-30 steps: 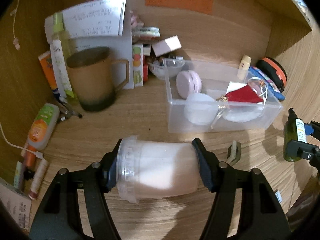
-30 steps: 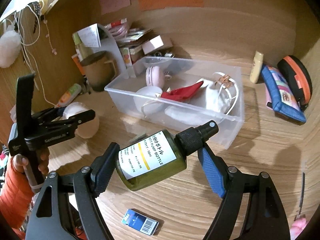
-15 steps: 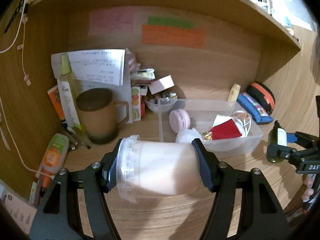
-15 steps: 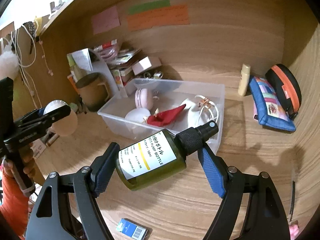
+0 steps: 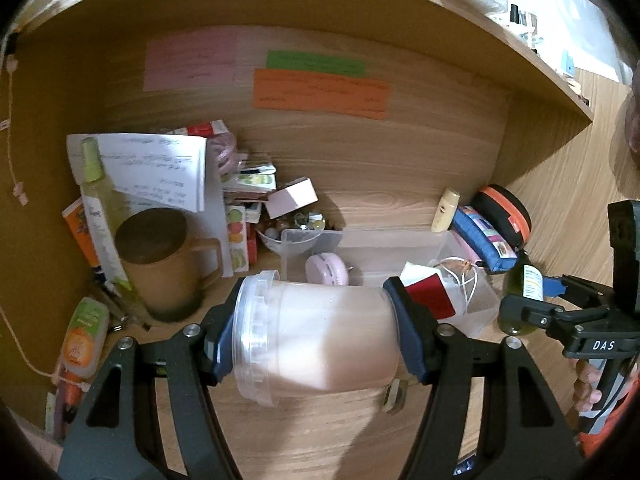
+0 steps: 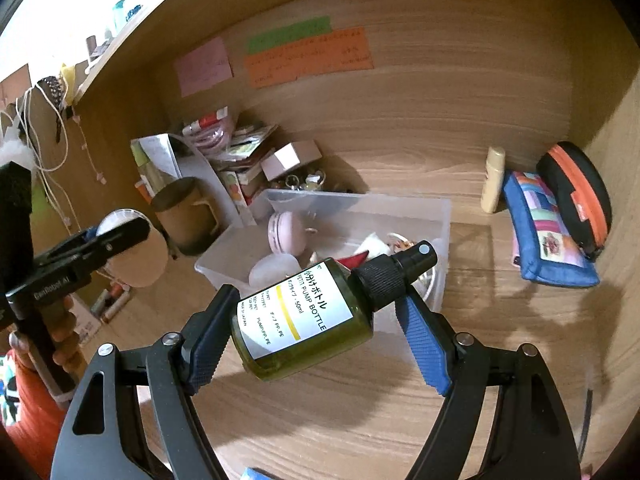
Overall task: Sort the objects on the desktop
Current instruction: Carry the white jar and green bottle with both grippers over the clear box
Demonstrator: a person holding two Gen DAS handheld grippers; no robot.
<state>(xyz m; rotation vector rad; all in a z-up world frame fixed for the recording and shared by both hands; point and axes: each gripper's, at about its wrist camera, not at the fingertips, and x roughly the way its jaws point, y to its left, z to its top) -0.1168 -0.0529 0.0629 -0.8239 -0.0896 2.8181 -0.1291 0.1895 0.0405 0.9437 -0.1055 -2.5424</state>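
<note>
Wooden desk (image 6: 460,360) below, left claw (image 5: 316,336) clenched around pale jar (image 5: 320,340), right claw (image 6: 316,320) around green bottle (image 6: 308,320).

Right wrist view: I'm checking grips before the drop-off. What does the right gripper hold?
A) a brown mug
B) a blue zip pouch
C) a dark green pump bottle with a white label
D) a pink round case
C: the dark green pump bottle with a white label lies clamped across the right gripper.

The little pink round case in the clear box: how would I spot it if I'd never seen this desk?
Find the clear plastic bin on the wooden desk. At its back left end stands the pink round case, on edge like a macaron. Its neighbours in the bin are white or red; it alone is pink.
</note>
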